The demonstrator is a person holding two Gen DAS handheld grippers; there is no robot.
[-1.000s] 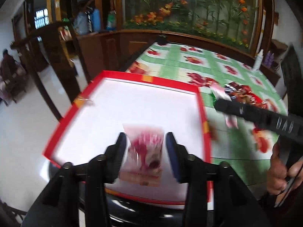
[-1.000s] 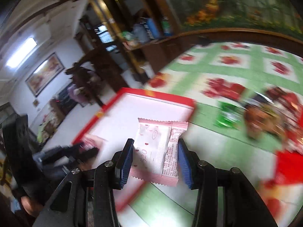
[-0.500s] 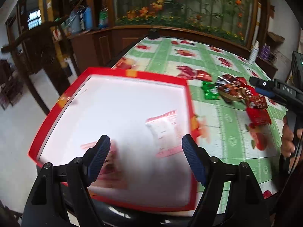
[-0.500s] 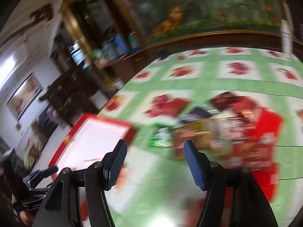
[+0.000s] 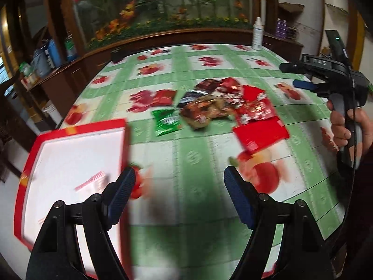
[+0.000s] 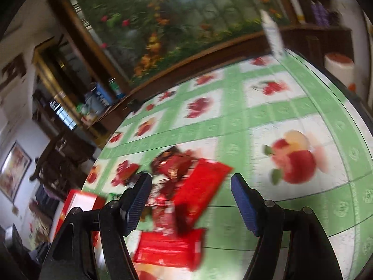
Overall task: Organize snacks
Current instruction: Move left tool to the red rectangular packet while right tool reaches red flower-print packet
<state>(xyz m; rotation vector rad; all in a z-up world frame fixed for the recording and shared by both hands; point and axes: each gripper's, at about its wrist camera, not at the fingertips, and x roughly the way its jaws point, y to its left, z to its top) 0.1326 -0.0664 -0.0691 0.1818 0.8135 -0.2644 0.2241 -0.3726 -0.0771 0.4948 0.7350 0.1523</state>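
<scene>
A red-rimmed white tray (image 5: 79, 128) lies at the table's left with a pink-white snack packet (image 5: 92, 182) in it. A pile of snack packets (image 5: 221, 102) sits mid-table: a green packet (image 5: 166, 123), brown ones and red packets (image 5: 261, 135). My left gripper (image 5: 179, 186) is open and empty above the cloth, right of the tray. My right gripper (image 6: 191, 193) is open and empty just above the red packets (image 6: 198, 189); it also shows at the right of the left wrist view (image 5: 326, 74).
The table has a green-and-white fruit-print cloth (image 5: 209, 163). A white bottle (image 5: 257, 33) stands at the far edge. A wooden cabinet with a flower panel (image 5: 163, 4) runs behind. The tray's corner (image 6: 79, 198) shows at the left of the right wrist view.
Both grippers let go of their packets into the tray and opened. Both have swung right, from the tray toward the snack pile.
</scene>
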